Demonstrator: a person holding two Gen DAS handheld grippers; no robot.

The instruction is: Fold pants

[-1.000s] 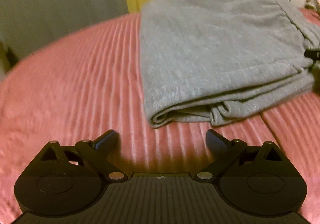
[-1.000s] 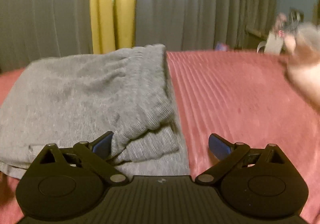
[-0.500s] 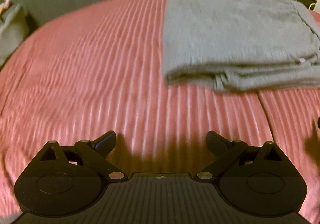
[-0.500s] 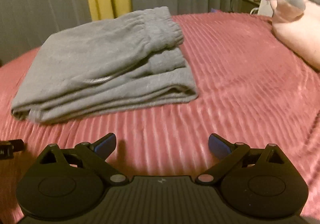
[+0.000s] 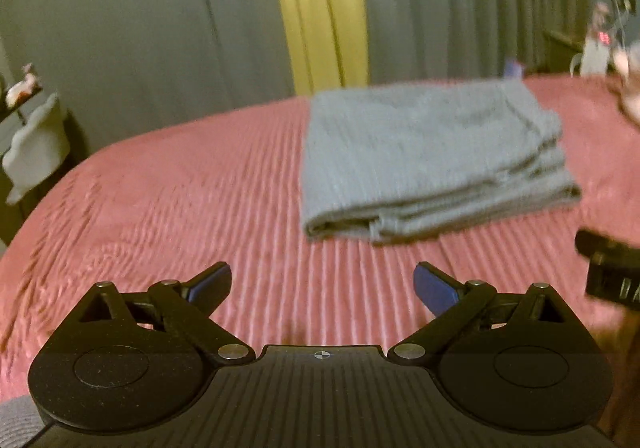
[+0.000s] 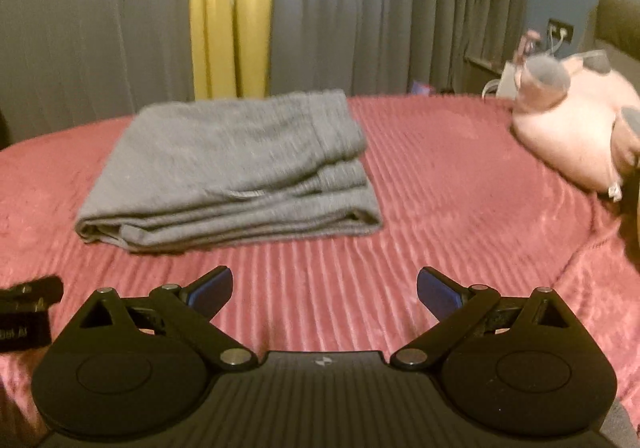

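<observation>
Left wrist view: left gripper (image 5: 322,286) w/ fingers spread wide, nothing between them, hovering over the pink ribbed bedspread (image 5: 168,208). Grey pants (image 5: 432,156) lie folded in a flat stack on the bedspread, ahead and right of the gripper, well apart from it, not touched; layered folded edges face the cam. Pic is blurry. Black part of the other tool shows at the right edge. Right wrist view: right gripper (image 6: 325,288) also spread wide, empty, over the bedspread (image 6: 460,188). Pants (image 6: 236,168) sit ahead and left of center, apart from the fingers, elastic waistband on the stack's right side. Pink plush toy (image 6: 576,128) lies on the bed far right, well apart from the pants. Grey curtains (image 6: 360,8) w/ a yellow curtain (image 6: 230,8) between them hang behind the bed.
</observation>
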